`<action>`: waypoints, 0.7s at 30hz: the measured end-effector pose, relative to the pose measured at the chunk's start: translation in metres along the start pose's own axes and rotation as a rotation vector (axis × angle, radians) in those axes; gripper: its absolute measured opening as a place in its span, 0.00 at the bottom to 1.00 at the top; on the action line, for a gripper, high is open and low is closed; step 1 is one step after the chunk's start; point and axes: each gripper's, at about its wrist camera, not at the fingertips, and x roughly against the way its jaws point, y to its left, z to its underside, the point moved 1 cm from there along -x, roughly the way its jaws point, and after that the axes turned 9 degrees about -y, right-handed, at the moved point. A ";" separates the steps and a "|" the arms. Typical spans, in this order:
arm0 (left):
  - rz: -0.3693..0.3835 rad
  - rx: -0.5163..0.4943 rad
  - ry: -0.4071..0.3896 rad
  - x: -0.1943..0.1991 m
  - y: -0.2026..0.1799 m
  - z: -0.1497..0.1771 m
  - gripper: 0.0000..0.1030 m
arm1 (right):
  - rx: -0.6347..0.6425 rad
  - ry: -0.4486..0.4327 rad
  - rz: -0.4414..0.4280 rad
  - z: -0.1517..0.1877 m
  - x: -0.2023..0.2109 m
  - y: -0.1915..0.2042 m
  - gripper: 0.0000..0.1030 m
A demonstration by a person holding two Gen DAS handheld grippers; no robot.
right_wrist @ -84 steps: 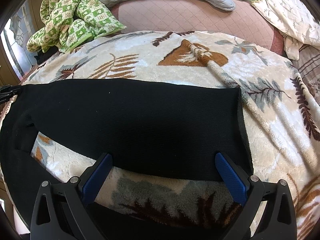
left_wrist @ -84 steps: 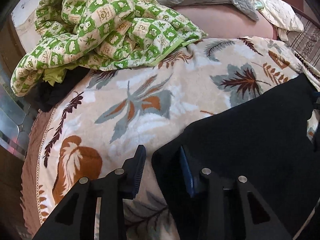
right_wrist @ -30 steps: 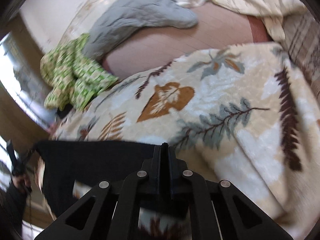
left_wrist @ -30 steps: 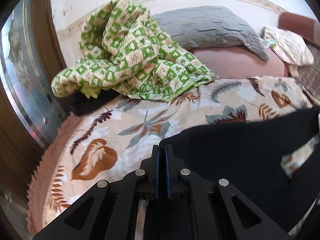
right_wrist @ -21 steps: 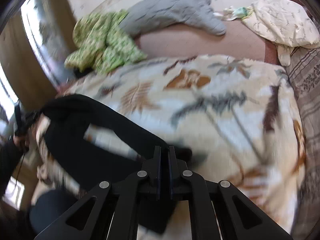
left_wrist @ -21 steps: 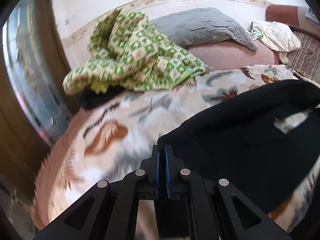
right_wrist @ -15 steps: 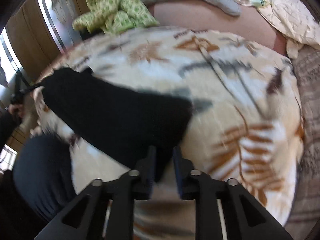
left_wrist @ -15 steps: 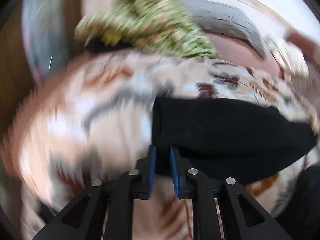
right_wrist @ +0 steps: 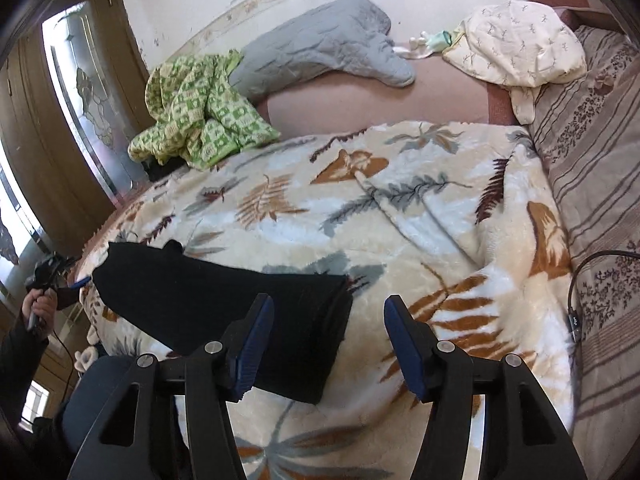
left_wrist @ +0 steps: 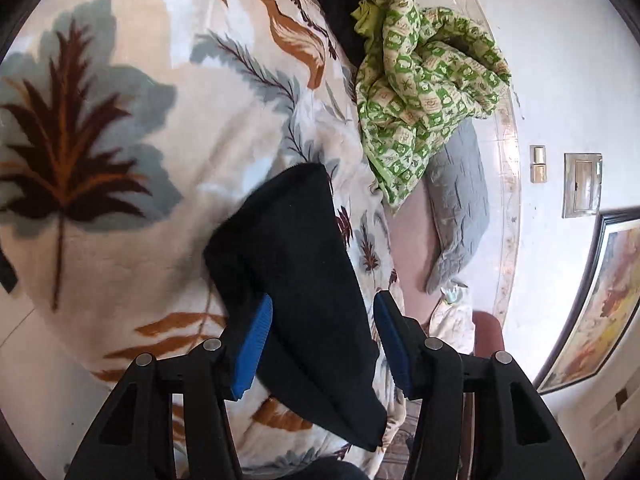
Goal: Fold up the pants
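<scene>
Open blanket ahead of us, clutter only along the far edge of the bed.

We see the leaf-print blanket (right_wrist: pixel 420 216) lying bare and flat to the right of the folded black pants (right_wrist: pixel 240 304), wide enough for either gripper to pass. Farther back, a crumpled green checked quilt (right_wrist: pixel 196 108), a grey pillow (right_wrist: pixel 320 54) and a cream pillow (right_wrist: pixel 520 40) crowd the wall side. A black cable (right_wrist: pixel 576 280) trails across the striped cover at the right edge.

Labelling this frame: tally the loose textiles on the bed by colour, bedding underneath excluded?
Black: 1, pants
Green checked: 1, blanket
Grey: 1, quilted cover
Cream printed: 1, cloth
Total: 4
</scene>
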 end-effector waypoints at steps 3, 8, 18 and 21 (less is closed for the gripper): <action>-0.043 -0.008 -0.019 -0.005 0.006 -0.007 0.50 | 0.022 0.024 -0.004 0.004 -0.006 0.005 0.58; -0.084 0.038 -0.036 -0.006 0.020 -0.009 0.47 | 0.031 0.025 -0.009 0.005 -0.007 0.007 0.58; -0.062 0.047 -0.081 -0.029 0.019 -0.009 0.46 | 0.019 0.017 0.001 0.004 -0.008 0.007 0.58; -0.060 0.038 -0.089 -0.030 0.019 -0.004 0.45 | -0.084 -0.024 0.011 0.003 0.000 0.000 0.58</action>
